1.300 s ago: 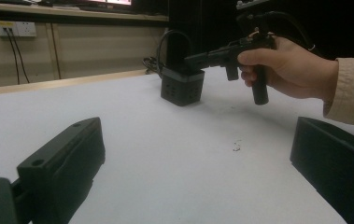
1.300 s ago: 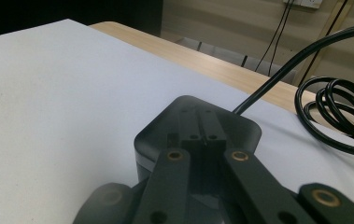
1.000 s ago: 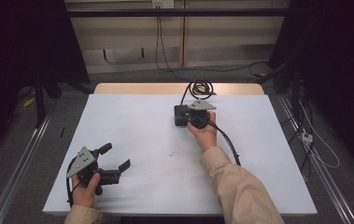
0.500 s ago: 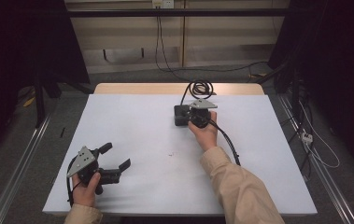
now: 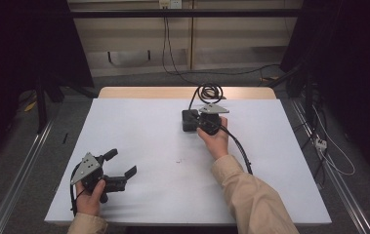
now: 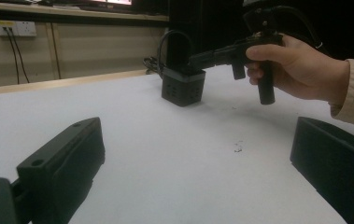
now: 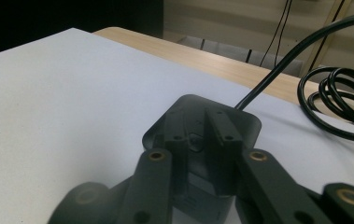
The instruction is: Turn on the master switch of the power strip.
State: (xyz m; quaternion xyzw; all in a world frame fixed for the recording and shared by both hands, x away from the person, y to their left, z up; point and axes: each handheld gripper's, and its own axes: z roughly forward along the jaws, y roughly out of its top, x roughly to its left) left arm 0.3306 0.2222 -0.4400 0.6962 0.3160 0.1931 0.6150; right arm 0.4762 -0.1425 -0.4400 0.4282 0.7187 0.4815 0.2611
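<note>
**On the white table, two grippers at work**

In the high view, the left gripper (image 5: 120,165) is lying low near the table's (image 5: 138,131) front-left corner, jaws spread apart. The right gripper (image 5: 195,121) is reaching over a black box (image 5: 190,120) near the far edge, where a coiled cable (image 5: 210,91) is sitting.

In the left gripper view, the wide-apart jaws are framing bare tabletop, the box (image 6: 183,87) well beyond.

In the right gripper view, the jaws are hovering narrowly parted above the box's (image 7: 202,116) top; contact is unclear.
</note>
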